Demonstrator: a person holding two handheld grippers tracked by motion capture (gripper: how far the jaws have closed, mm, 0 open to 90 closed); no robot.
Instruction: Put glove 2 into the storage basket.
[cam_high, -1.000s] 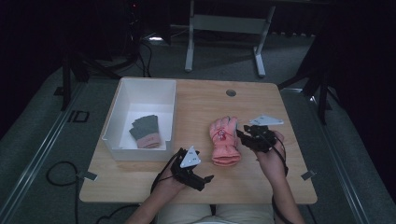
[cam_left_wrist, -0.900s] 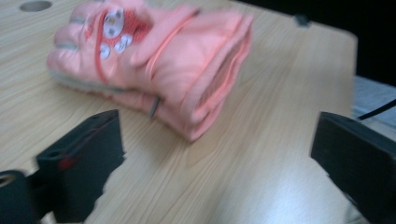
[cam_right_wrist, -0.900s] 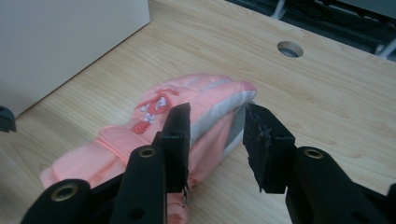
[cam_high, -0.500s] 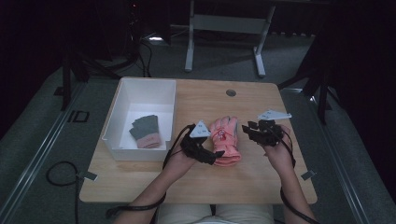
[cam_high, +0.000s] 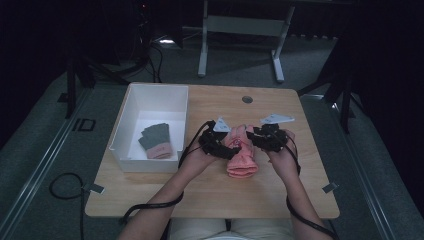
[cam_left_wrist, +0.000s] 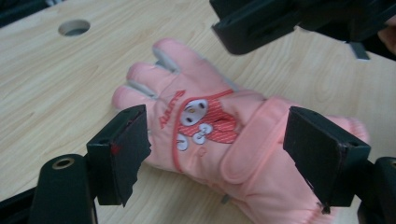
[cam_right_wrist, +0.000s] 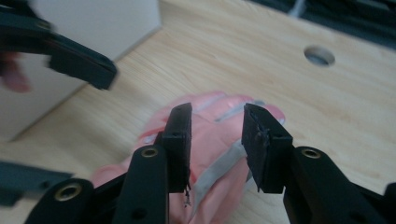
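The pink glove (cam_high: 242, 155) lies flat mid-desk (cam_high: 310, 200); the left gripper (cam_left_wrist: 224, 154), jaws apart, has just been closing astride it; the right gripper (cam_right_wrist: 217, 140) hovers, jaws apart; next, probably, pinch and lift toward the white bin (cam_high: 131, 112).

high: above, forward-down | gripper views: close, sharing pink glove (cam_left_wrist: 210, 140)

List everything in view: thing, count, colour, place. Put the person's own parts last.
pink glove: one, pink with a cartoon patch, flat on the table between both tongs.
grey gloves: a small stack, grey with a pink cuff, inside the bin.
bin: one, white, open, table's left part.
table: one, light wood, with a round hole at its far edge.
left tongs: black, jaws straddling the pink glove, just been closing, pads not pressing.
right tongs: black, jaws apart over the pink glove.
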